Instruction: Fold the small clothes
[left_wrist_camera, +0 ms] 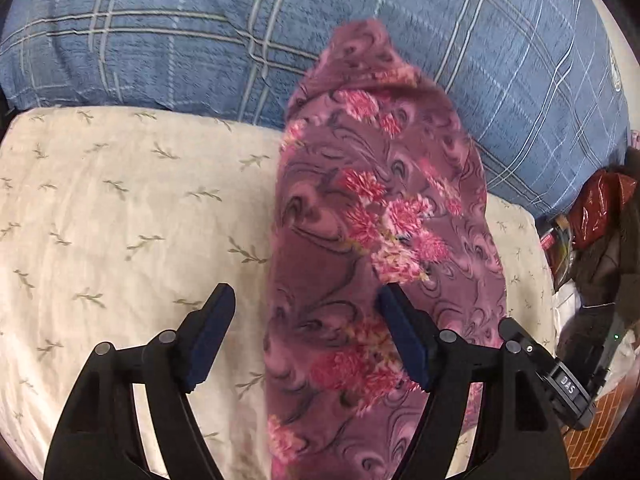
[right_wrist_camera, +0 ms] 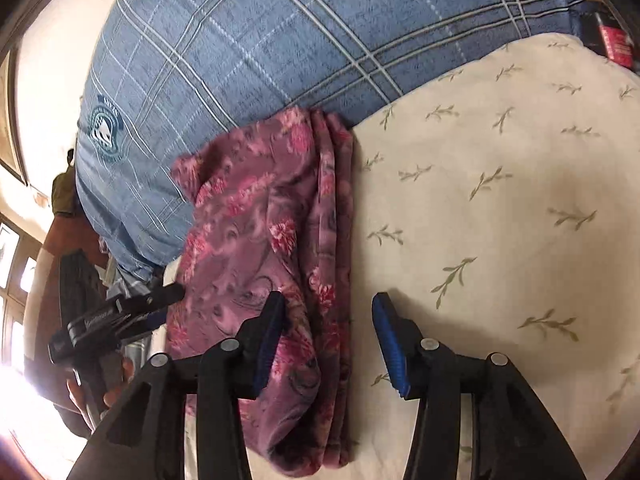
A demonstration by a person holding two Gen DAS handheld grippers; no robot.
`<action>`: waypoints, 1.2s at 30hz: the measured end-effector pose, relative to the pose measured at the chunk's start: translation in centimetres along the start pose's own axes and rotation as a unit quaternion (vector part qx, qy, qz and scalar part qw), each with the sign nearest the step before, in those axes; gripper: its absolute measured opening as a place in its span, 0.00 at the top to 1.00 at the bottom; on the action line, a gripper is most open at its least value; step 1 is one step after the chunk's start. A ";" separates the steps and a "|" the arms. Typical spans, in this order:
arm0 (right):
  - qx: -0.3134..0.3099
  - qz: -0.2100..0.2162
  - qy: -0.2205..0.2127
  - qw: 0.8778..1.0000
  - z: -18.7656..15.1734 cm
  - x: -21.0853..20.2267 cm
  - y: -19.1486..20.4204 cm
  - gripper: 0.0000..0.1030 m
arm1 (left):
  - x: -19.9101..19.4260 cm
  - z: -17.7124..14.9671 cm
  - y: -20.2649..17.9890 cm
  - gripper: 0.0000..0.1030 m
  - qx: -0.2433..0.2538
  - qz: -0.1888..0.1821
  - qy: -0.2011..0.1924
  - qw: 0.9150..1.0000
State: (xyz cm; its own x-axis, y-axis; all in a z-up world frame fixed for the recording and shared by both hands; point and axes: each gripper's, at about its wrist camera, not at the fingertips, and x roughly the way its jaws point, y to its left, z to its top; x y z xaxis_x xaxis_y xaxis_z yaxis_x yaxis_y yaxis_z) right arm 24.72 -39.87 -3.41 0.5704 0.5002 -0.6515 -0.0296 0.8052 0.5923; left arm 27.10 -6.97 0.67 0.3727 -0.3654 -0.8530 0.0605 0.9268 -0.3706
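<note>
A purple garment with pink flowers (left_wrist_camera: 360, 220) lies in a long folded strip on the cream leaf-print sheet (left_wrist_camera: 120, 208), its far end resting against a blue plaid pillow (left_wrist_camera: 200, 28). My left gripper (left_wrist_camera: 306, 300) is open and empty above the garment's left edge. In the right wrist view the garment (right_wrist_camera: 280, 232) shows stacked folds along its right edge. My right gripper (right_wrist_camera: 328, 312) is open and empty over that edge. The other gripper shows in each view, at the right edge of the left wrist view (left_wrist_camera: 560, 380) and at the left edge of the right wrist view (right_wrist_camera: 120, 316).
The blue plaid pillow (right_wrist_camera: 260, 40) spans the back of the bed. Dark bags and a red packet (left_wrist_camera: 600, 208) sit off the bed's right side, above a brick-pattern floor (left_wrist_camera: 600, 432). A red and black item (right_wrist_camera: 608, 40) lies at the far right corner.
</note>
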 end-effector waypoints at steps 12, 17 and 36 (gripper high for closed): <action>0.008 -0.016 -0.012 1.000 3.2 1.3 0.3 0.47 | -0.2 0.3 0.0 0.27 0.003 -0.011 0.000 1.000; -0.035 -0.007 0.002 0.999 5.3 3.8 2.8 0.88 | -0.9 3.1 -0.6 0.27 -0.002 -0.024 -0.010 1.000; -0.063 -0.084 0.008 0.994 9.7 8.1 3.2 0.91 | 3.8 8.6 0.2 0.28 -0.023 -0.008 0.029 0.999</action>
State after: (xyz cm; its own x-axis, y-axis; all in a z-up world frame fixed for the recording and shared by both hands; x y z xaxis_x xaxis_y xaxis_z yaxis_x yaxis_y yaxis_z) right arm 37.19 -36.35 -2.19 0.5624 0.3602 -0.7443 -0.0382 0.9105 0.4117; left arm 36.47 -7.42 0.47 0.3173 -0.3863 -0.8660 0.0236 0.9162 -0.4000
